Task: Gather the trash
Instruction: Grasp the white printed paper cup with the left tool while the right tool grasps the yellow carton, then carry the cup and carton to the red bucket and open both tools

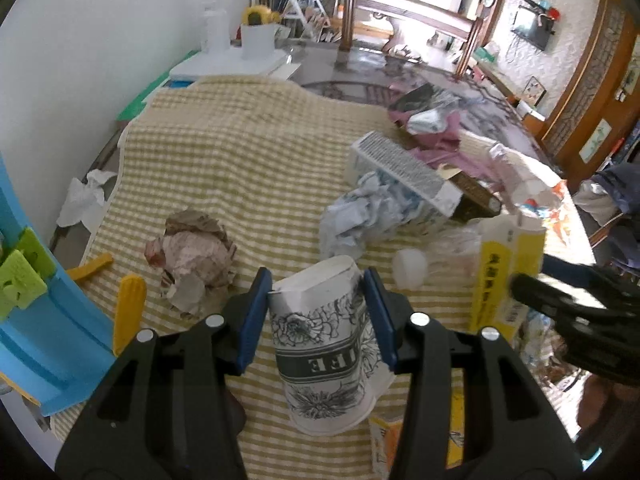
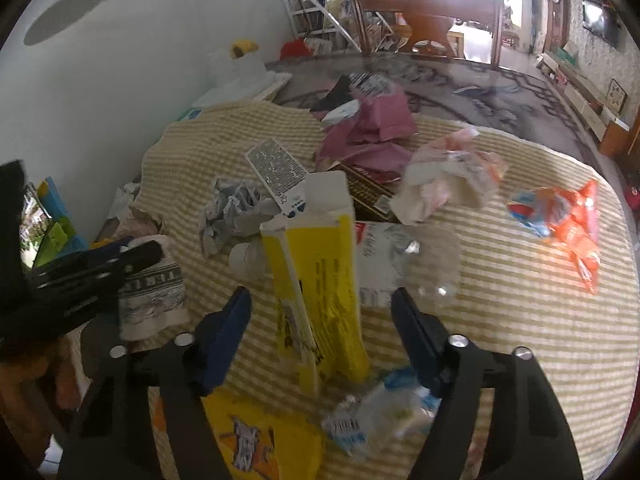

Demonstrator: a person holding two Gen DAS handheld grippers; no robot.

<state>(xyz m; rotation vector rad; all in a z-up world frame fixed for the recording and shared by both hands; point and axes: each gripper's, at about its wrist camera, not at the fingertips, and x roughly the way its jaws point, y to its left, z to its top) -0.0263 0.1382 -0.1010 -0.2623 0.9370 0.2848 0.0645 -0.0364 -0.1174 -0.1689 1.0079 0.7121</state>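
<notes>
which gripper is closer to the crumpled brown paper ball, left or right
Left. The left gripper is clamped on the paper cup just beside the crumpled brown paper ball. The right gripper straddles the yellow box, farther away beyond the cup.

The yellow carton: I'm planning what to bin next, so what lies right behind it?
Behind the yellow carton lie a white cap, crumpled blue-white paper and a printed box. The carton covers whatever sits directly behind its base.
</notes>
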